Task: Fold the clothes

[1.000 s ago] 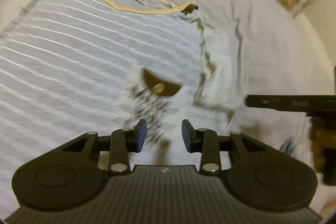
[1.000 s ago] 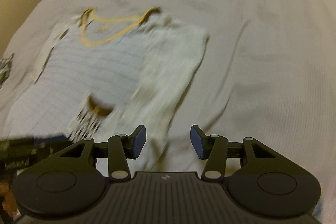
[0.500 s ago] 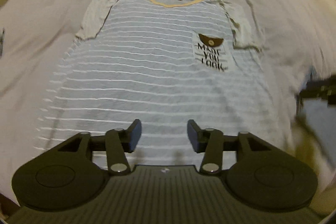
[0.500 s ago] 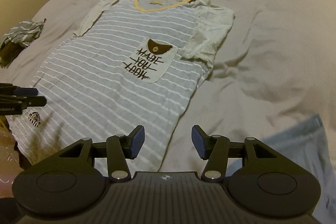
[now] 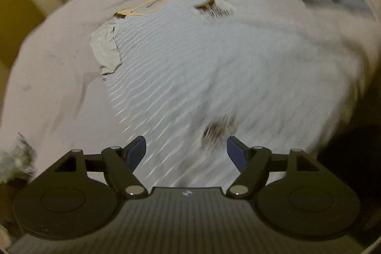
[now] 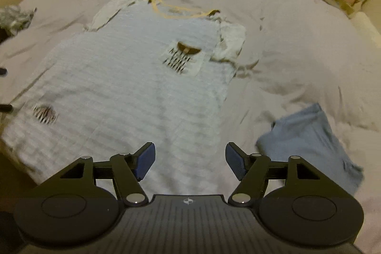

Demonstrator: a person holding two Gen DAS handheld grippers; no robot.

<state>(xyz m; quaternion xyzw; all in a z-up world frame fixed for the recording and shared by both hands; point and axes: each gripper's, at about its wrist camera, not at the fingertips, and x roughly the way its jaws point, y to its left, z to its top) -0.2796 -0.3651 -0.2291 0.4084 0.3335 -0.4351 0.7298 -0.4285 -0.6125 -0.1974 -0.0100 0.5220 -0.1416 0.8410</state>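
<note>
Striped tee (image 6: 133, 77) lies flat, face up on the bed (image 6: 297, 44), collar at 12 o'clock, hem toward me. No fold made yet, so all folding's left. Left gripper (image 5: 185, 151) & right gripper (image 6: 190, 158) both gape wide, empty, over hem. Blue cloth (image 6: 309, 142) at 4 o'clock.

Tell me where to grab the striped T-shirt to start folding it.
Grip the striped T-shirt at its hem corners nearest the open left gripper and open right gripper, coming in low from the hem side. It lies flat, face up, collar farthest away, so the hem edge is the nearest free edge.
</note>
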